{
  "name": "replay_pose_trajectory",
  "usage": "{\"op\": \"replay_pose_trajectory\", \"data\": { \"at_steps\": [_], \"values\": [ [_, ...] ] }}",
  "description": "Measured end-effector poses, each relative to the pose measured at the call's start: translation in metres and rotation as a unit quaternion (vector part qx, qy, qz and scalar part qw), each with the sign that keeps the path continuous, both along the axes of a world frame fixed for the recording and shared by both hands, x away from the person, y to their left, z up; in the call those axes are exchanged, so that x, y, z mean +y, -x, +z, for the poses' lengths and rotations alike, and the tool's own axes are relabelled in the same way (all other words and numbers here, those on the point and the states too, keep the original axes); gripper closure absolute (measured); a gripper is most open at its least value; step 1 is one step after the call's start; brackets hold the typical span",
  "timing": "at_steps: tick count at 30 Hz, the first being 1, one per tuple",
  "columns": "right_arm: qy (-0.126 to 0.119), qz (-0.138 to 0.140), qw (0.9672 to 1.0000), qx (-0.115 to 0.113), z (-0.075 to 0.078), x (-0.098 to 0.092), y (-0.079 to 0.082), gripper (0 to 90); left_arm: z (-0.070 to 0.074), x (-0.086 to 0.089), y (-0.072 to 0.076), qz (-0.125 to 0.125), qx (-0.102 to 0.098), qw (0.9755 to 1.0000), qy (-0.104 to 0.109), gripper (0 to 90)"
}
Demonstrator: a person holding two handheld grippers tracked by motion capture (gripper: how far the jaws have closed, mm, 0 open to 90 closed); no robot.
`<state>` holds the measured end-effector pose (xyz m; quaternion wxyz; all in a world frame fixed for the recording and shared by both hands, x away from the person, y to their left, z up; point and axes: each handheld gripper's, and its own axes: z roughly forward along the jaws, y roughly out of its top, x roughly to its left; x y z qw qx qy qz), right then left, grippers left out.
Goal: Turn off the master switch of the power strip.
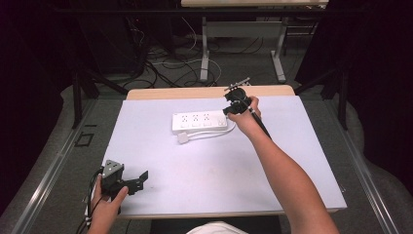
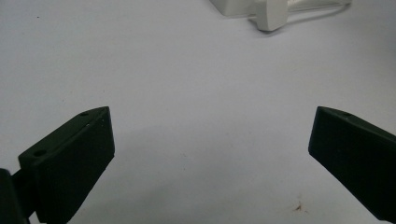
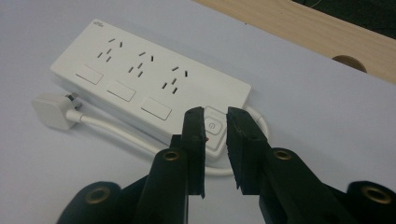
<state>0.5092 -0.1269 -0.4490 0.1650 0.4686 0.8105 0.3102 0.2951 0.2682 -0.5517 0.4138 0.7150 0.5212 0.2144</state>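
Observation:
A white power strip (image 1: 199,122) with three outlets lies flat on the pale table sheet (image 1: 209,165), toward the far side. Its white plug (image 1: 183,138) rests just in front of it, with the cord looping round the strip's right end. My right gripper (image 1: 227,111) hovers at that right end. In the right gripper view its jaws (image 3: 215,116) stand a narrow gap apart over the strip's (image 3: 140,79) power button (image 3: 212,128), with nothing pinched. My left gripper (image 1: 142,179) rests at the near left corner, and in its own view it (image 2: 210,121) is wide open over bare sheet.
The table's wooden far edge (image 1: 209,91) shows beyond the sheet, with a round hole (image 3: 348,60) in it. Cables (image 1: 170,68) and another table's legs (image 1: 204,53) lie on the floor behind. The plug (image 2: 271,14) lies far ahead of the left gripper.

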Motion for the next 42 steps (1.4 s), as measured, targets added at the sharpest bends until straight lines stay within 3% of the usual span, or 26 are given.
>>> {"op": "replay_pose_trajectory", "data": {
  "at_steps": [7, 15, 20, 22, 26, 30, 31, 36, 42],
  "values": [
    [-0.009, -0.008, 0.9999, 0.012, -0.009, 0.006, -0.010, 82.7, -0.001, 0.000, 0.000, 0.000, 0.001, 1.0000, 0.003, 0.5],
    [-0.002, -0.013, 0.9997, 0.023, -0.020, 0.010, -0.018, 89.3, -0.001, -0.001, -0.002, -0.003, 0.003, 1.0000, 0.002, 0.5],
    [0.004, -0.013, 0.9994, 0.032, -0.028, 0.012, -0.022, 89.9, -0.001, -0.002, -0.003, -0.005, 0.001, 1.0000, 0.001, 0.5],
    [-0.004, -0.019, 0.9995, 0.026, -0.031, 0.014, -0.023, 90.0, -0.002, -0.002, -0.003, -0.004, 0.000, 1.0000, 0.002, 0.5],
    [-0.001, -0.019, 0.9988, 0.046, -0.037, 0.017, -0.026, 90.0, -0.001, -0.002, -0.003, -0.004, 0.001, 1.0000, 0.003, 0.5],
    [0.003, -0.024, 0.9984, 0.050, -0.040, 0.019, -0.027, 90.0, -0.002, -0.001, -0.004, -0.004, 0.002, 1.0000, 0.004, 0.5],
    [-0.005, -0.019, 0.9989, 0.044, -0.042, 0.019, -0.028, 90.0, -0.002, -0.001, -0.004, -0.005, 0.002, 1.0000, 0.004, 0.5],
    [0.013, -0.019, 0.9981, 0.056, -0.049, 0.021, -0.031, 90.0, -0.002, -0.001, -0.004, -0.004, 0.000, 1.0000, 0.004, 0.5],
    [0.014, -0.024, 0.9978, 0.061, -0.058, 0.024, -0.034, 90.0, -0.002, 0.000, -0.004, -0.002, 0.000, 1.0000, 0.005, 0.6]
  ]
}}
